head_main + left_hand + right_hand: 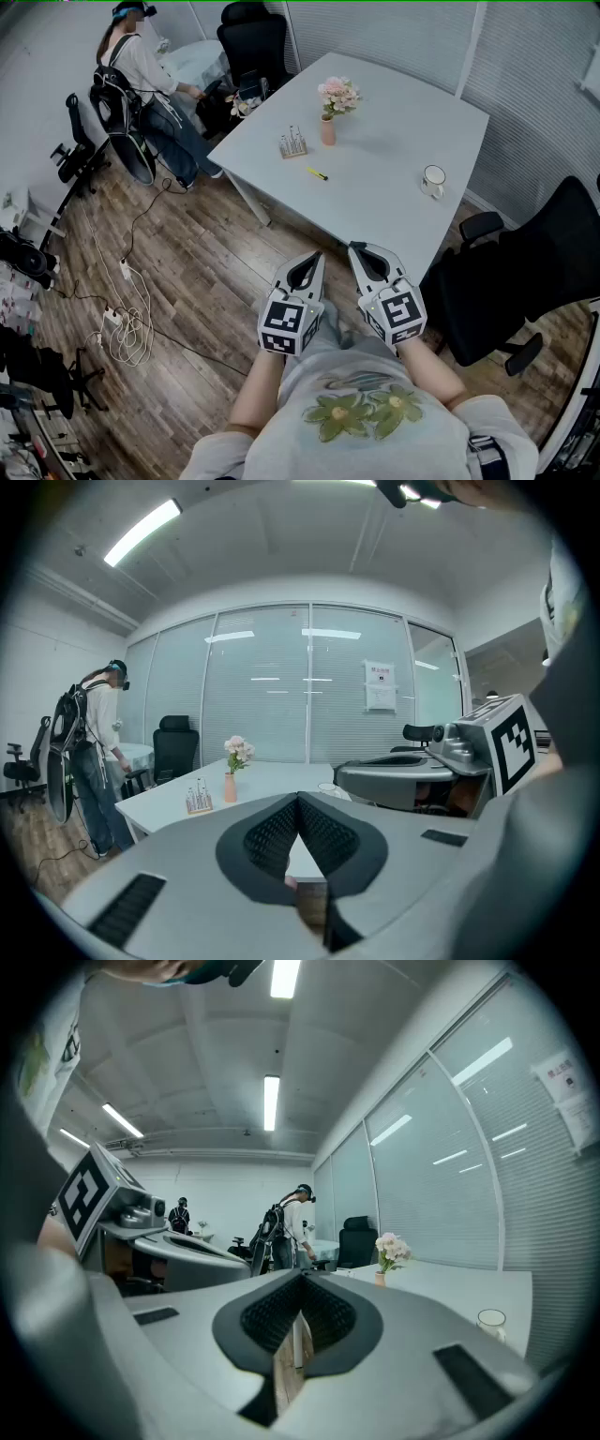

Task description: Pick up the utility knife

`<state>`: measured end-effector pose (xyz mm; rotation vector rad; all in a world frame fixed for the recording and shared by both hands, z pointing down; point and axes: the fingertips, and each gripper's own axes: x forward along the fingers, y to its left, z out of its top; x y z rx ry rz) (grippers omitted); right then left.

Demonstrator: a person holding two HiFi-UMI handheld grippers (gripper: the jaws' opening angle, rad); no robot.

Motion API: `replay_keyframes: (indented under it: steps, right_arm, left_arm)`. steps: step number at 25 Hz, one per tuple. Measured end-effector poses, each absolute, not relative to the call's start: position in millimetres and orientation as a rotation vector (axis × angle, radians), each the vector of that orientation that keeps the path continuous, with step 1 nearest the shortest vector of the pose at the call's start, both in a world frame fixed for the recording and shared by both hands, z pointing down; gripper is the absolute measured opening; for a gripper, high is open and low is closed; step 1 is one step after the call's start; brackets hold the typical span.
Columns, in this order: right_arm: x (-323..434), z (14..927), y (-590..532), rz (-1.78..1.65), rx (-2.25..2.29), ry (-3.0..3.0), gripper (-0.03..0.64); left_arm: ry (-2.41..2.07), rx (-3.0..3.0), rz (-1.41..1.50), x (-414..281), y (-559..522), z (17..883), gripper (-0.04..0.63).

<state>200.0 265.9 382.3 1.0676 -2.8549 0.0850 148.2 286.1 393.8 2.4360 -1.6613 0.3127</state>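
A small yellow-and-black utility knife (317,173) lies flat near the middle of the white table (394,178). Both grippers hang close to my body, over the wooden floor short of the table's near edge. My left gripper (314,257) has its jaws together at the tips with nothing between them, and my right gripper (358,249) beside it is shut and empty too. In the left gripper view the left gripper (298,799) points toward the table, and the knife does not show there. The right gripper (302,1279) faces the table's far end.
On the table stand a pink vase of flowers (331,106), a small rack of vials (292,143) and a white mug (433,180). A black office chair (525,272) sits right of the table. A person (141,75) stands at the far left by another chair; cables (127,319) lie on the floor.
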Motion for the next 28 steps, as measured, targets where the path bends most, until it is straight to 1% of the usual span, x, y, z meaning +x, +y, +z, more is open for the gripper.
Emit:
replay_keyframes:
  steps: [8,14,22,28]
  right_arm:
    - [186.6,382.4,242.5,0.057,1.085,-2.845,0.003]
    - [174.0,386.1,207.2,0.043,1.098,-2.812,0.003]
    - [154.1,384.4,144.8,-0.004,1.152,-2.770,0.005]
    - [121.0,364.9,88.4,-0.053,1.167,-2.791,0.011]
  left_arm:
    - [-1.637,2.428,0.304,138.5,267.1,399.0,0.003]
    - [-1.626,2.403,0.248,118.7,232.7,403.3,0.003]
    - [-1.627,2.389,0.211,84.0,171.9,408.1,0.003]
    - [-1.637,2.370,0.187,44.5,115.7,404.6,0.003]
